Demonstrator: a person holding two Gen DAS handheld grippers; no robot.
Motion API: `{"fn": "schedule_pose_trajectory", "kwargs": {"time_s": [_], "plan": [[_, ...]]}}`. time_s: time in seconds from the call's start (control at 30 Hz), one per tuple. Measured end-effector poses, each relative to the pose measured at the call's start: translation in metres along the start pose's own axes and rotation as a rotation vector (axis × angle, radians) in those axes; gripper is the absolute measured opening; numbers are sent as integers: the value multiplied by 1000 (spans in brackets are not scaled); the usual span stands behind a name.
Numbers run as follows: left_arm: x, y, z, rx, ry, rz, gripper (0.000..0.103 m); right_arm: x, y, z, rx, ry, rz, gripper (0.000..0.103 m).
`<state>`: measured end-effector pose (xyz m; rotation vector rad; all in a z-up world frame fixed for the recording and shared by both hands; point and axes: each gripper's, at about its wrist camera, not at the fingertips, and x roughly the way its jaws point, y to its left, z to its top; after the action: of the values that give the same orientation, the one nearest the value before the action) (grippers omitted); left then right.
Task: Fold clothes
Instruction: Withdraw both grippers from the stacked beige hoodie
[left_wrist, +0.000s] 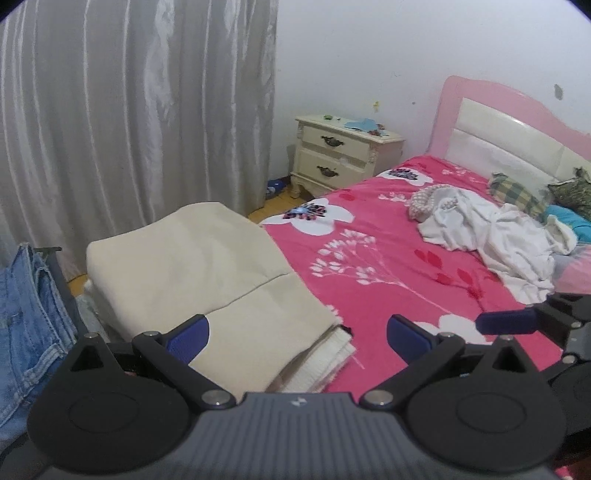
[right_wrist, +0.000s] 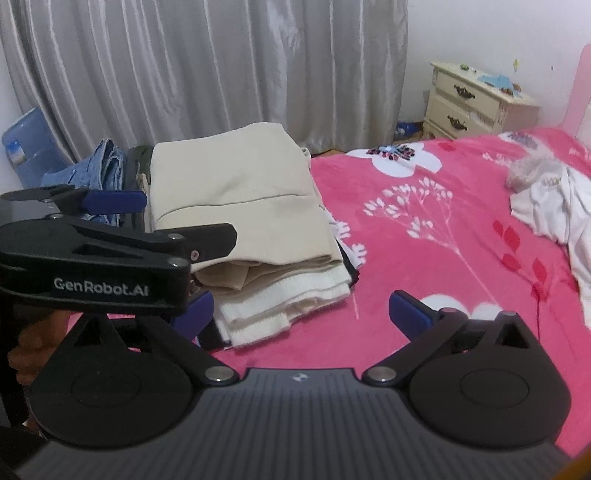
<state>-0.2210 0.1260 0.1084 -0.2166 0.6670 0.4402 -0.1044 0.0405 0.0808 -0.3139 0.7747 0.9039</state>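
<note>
Two blue-padded fingers of the left gripper (left_wrist: 297, 338) stand wide apart at the bottom of the left wrist view, nothing between them; they hang over the near edge of a folded cream garment (left_wrist: 207, 280). That garment is smooth, roughly rectangular, with one straight seam across it and a ribbed white hem (left_wrist: 325, 363) showing under its near edge. It tops a stack at the corner of the bed (left_wrist: 388, 236), whose cover is plush pink with white flowers. One pair of blue jeans (left_wrist: 29, 317) lies left of the stack. One crumpled white heap of clothes (left_wrist: 491, 240) lies well apart, toward the pink headboard (left_wrist: 480, 107), with bare cover between. One cream nightstand (left_wrist: 343, 155) with two drawers stands by the grey pleated curtain (left_wrist: 129, 110).

From the right wrist view, the right gripper (right_wrist: 301, 314) spreads its two fingers fully, empty, above pink cover just beside the stack's near corner. The left gripper (right_wrist: 184, 214) reaches in from the left, open, over the cream garment (right_wrist: 240, 199). Layers of beige and white knit show at the stack's near edge. One blue bin (right_wrist: 27, 147) stands against the curtain.
</note>
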Motion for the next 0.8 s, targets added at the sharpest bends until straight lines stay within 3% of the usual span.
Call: {"fn": "schedule_pose_trajectory", "kwargs": {"time_s": [0.33, 0.57, 0.8], "plan": [[28, 16, 0, -120, 64, 204, 103, 22, 15, 1, -59, 46, 3, 101], [42, 17, -6, -142, 150, 181, 103, 32, 12, 5, -54, 69, -16, 101], [47, 20, -1, -252, 138, 258, 103, 37, 5, 5, -71, 78, -36, 101]]}}
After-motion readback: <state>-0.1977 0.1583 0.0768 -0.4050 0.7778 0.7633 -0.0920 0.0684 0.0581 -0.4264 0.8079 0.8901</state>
